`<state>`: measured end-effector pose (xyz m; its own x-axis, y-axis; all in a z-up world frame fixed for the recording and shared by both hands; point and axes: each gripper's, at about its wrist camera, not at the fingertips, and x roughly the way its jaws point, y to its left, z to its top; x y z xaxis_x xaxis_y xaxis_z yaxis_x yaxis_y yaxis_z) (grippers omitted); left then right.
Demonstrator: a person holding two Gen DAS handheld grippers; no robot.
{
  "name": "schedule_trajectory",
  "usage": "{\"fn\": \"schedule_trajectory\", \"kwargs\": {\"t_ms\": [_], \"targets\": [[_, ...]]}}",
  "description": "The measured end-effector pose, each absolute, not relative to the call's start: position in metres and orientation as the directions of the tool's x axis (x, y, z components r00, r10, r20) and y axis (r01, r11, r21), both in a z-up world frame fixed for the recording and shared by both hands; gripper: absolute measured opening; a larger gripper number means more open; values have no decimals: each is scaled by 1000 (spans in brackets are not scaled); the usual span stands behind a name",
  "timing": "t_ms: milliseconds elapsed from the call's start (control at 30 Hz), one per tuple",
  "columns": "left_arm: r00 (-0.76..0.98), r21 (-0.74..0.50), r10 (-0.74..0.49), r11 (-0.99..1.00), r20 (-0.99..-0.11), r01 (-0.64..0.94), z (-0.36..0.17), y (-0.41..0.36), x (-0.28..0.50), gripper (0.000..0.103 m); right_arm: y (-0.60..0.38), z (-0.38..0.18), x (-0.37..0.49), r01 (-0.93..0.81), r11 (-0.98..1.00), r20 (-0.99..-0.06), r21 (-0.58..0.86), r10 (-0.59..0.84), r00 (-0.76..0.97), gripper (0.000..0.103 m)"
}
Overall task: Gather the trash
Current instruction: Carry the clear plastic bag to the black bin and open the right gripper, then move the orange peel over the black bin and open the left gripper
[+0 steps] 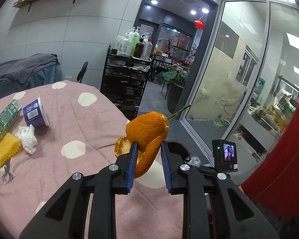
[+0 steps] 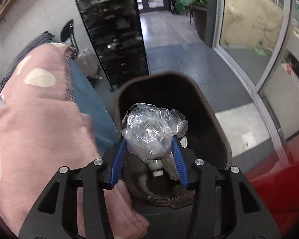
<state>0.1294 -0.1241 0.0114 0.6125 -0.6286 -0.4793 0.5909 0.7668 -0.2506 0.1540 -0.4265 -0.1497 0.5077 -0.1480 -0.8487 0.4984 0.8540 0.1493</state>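
While left tongs (image 1: 148, 149) pinch curled, dimpled orange peel (image 1: 147, 131).

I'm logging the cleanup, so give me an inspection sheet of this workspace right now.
Surface: pink spotted cloth.
Job's things: orange peel in left gripper; crumpled plastic bag between the fingers of right gripper, over the dark bin.
Clutter: purple cup on its side, green carton, tissue, yellow foam net.
Grippers: left shut on peel; right grip unclear.
Cables: nothing seen.
Surroundings: black trolley with bottles, glass partition.
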Motion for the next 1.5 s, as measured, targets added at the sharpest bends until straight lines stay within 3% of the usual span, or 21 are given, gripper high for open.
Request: {"fn": "schedule_trajectory", "kwargs": {"t_ms": [167, 767, 1233, 1300, 1433, 1500], "targets": [[587, -228, -641, 748, -494, 624, 10, -140, 126, 24, -430, -169, 148, 552, 819, -865, 156, -157, 477, 68], [371, -238, -713, 597, -595, 766, -10, -256, 124, 24, -432, -126, 75, 599, 798, -775, 70, -334, 536, 74], [265, -210, -603, 602, -753, 771, -64, -338, 136, 25, -473, -118, 31, 700, 710, -777, 73, -400, 486, 75], [259, -220, -586, 620, -768, 753, -71, -340, 141, 31, -476, -119, 28, 706, 704, -780, 72, -402, 480, 75], [269, -233, -589, 637, -762, 735, -72, -337, 144, 83, -480, -121, 24, 712, 698, -782, 73, -403, 476, 75], [281, -229, -600, 632, -749, 740, -67, -335, 141, 86, -481, -122, 23, 711, 699, -783, 76, -399, 476, 76]]}}
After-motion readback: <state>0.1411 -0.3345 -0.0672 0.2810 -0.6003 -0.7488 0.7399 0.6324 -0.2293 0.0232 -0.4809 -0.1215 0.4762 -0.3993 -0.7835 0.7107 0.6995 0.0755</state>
